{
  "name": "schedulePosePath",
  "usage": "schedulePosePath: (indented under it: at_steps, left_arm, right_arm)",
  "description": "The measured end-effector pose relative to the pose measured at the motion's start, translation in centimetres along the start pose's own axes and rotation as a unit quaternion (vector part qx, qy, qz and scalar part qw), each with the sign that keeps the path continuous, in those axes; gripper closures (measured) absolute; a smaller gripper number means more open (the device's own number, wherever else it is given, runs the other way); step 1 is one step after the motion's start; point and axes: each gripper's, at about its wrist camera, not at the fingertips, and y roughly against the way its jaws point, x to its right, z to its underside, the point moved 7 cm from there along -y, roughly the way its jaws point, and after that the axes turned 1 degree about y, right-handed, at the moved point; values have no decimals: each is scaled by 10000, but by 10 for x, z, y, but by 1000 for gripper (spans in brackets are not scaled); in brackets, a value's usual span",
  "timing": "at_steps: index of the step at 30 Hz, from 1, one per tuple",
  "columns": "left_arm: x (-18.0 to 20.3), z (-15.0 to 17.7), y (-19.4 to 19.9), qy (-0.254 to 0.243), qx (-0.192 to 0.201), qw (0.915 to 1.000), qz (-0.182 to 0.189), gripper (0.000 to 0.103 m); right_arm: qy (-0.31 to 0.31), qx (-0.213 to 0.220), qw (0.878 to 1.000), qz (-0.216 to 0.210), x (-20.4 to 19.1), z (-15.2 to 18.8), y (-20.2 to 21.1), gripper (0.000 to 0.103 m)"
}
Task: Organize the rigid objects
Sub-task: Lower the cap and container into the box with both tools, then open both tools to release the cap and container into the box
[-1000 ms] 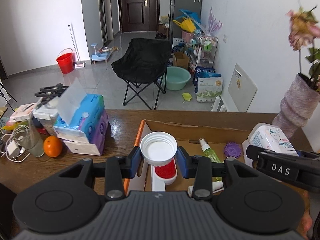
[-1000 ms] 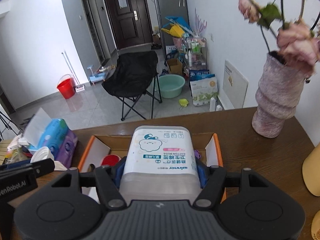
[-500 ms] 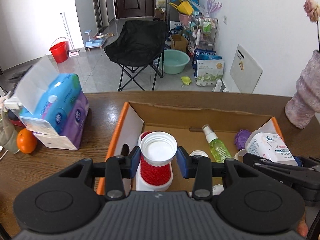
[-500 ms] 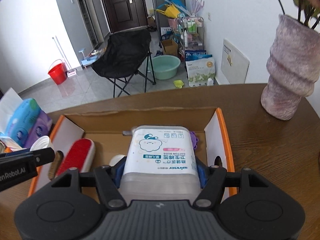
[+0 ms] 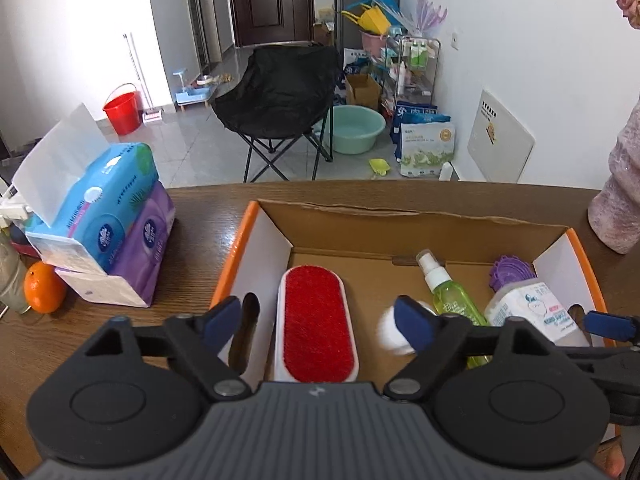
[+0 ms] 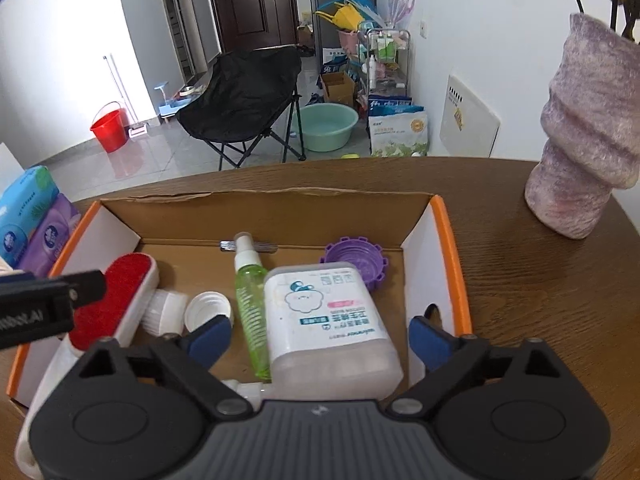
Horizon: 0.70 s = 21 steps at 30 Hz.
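With both tools spread wide over the cardboard box [image 6: 448,240], I judge the step in hand to be the let-go and the lift away. To do it well I should raise each tool straight up, so no finger catches an item or the box wall. My right tool [image 6: 320,338] stands open, its blue pads on either side of the cotton swab box [image 6: 324,320] without clearly touching it; the box lies flat beside the green spray bottle [image 6: 250,300] and near the purple lid [image 6: 354,258]. My left tool [image 5: 320,320] is also wide and holds nothing, hovering above the red brush [image 5: 316,316]. A white cap [image 6: 208,310] lies in the box between brush and bottle. All rests on the wooden bench [image 6: 520,280].
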Motion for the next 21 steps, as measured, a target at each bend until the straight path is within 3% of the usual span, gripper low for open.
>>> schedulePosePath:
  at_steps: [3,21]
  left_arm:
    - [-1,-1,4,19,96,10000,10,0]
    - [-3,-1,15,23,239,9997,53,0]
  right_arm:
    - [35,5,10000,37,1,1,1,2]
    - [66,105,9999,13,2,3,11,1]
